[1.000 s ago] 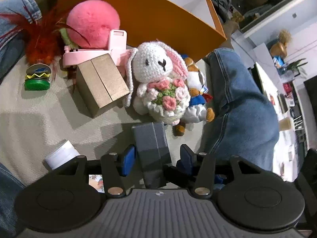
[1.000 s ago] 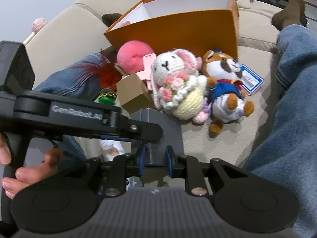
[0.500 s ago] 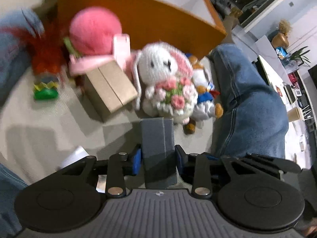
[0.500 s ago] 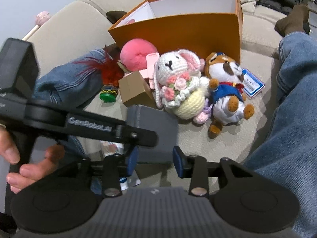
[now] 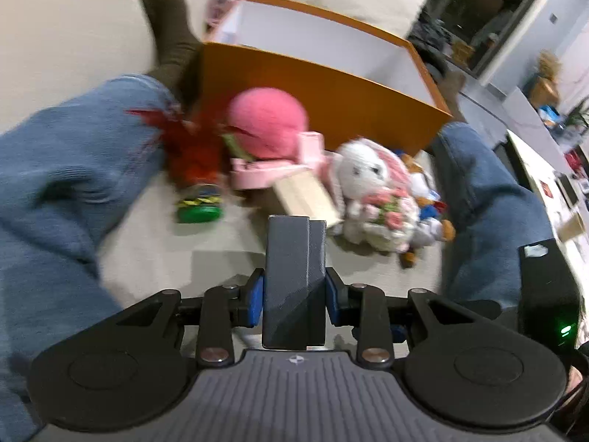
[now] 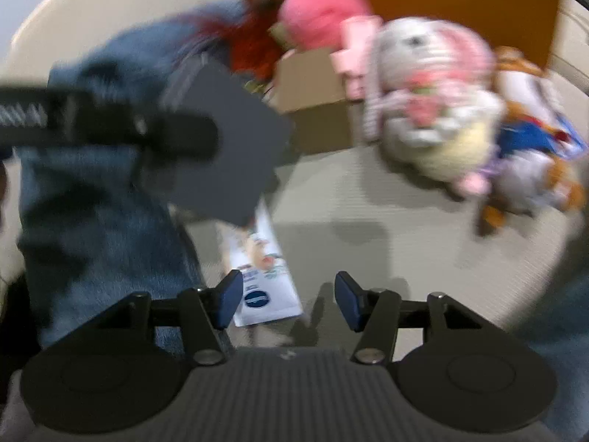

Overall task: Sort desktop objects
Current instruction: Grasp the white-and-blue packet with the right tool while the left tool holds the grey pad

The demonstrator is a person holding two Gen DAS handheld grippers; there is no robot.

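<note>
My left gripper (image 5: 294,300) is shut on a dark grey box (image 5: 294,276) and holds it up off the beige sofa seat; the box also shows in the right wrist view (image 6: 224,151), held by the left gripper's arm. My right gripper (image 6: 289,300) is open and empty, low over the seat, apart from the box. Behind lie a crochet white rabbit (image 5: 371,191), a pink plush ball (image 5: 267,125), a tan cardboard box (image 5: 305,199) and an open orange box (image 5: 316,84).
A fox plush (image 6: 533,147), a red feather toy (image 5: 191,151), a green burger toy (image 5: 198,210) and a pink plastic stand (image 5: 279,169) crowd the orange box's front. A printed white packet (image 6: 263,269) lies by my right fingers. Jean-clad legs (image 5: 489,199) flank both sides.
My left gripper has lifted the grey box up from the seat and tilted back. My right gripper has opened wide, let go of the box and moved away from it.
</note>
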